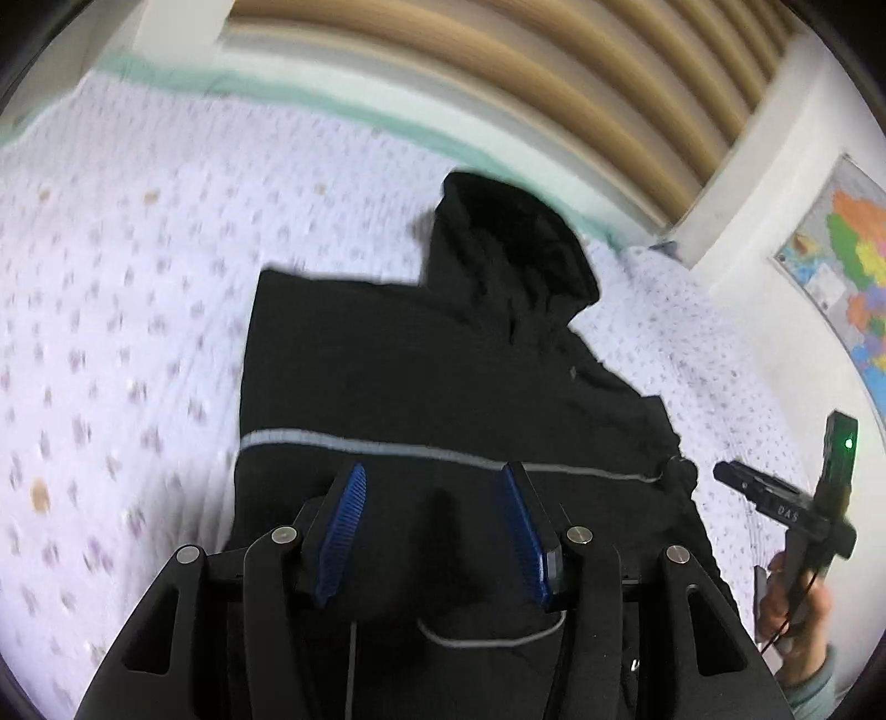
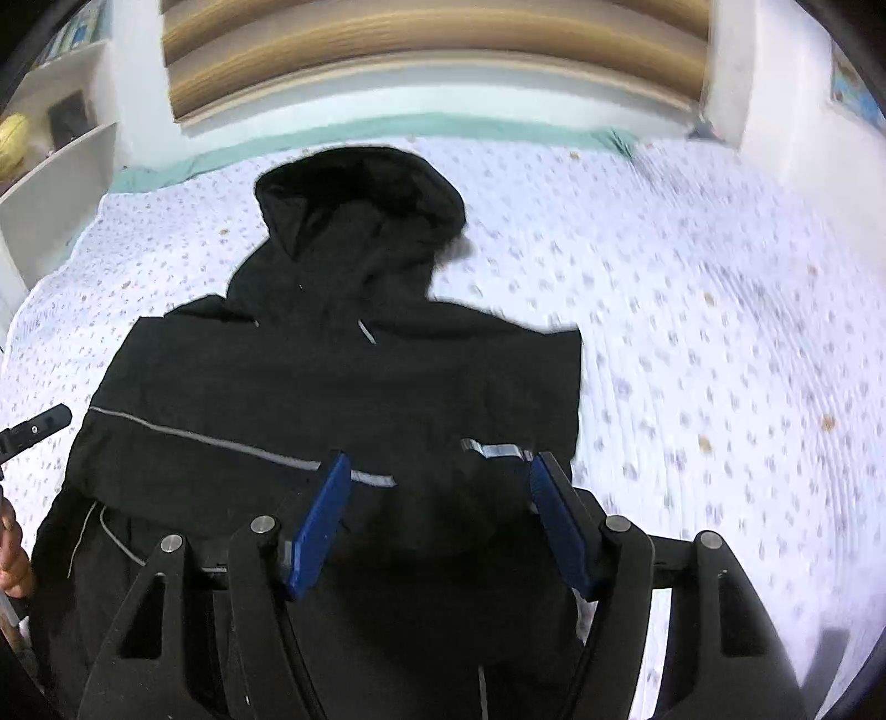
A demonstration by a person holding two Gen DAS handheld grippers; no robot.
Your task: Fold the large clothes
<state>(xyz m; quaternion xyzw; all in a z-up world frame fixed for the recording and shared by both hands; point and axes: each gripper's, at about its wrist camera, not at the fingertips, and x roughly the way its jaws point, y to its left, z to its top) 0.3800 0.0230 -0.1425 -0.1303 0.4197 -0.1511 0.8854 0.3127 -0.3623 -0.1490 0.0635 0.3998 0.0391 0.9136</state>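
A black hooded jacket (image 1: 410,382) with a thin grey reflective stripe lies flat on the bed, hood pointing to the far side, sleeves folded in over the body. It also shows in the right wrist view (image 2: 343,387). My left gripper (image 1: 434,476) hovers over the jacket's lower part, jaws open and empty. My right gripper (image 2: 440,465) hovers over the jacket's lower right part, jaws open and empty. The right gripper's body shows at the right edge of the left wrist view (image 1: 797,509), held in a hand.
The bed has a white quilt with small purple flowers (image 2: 720,332). A wooden headboard (image 2: 432,39) and white wall stand beyond it. A white shelf unit (image 2: 50,144) is at the left, a colourful map (image 1: 847,266) hangs at the right.
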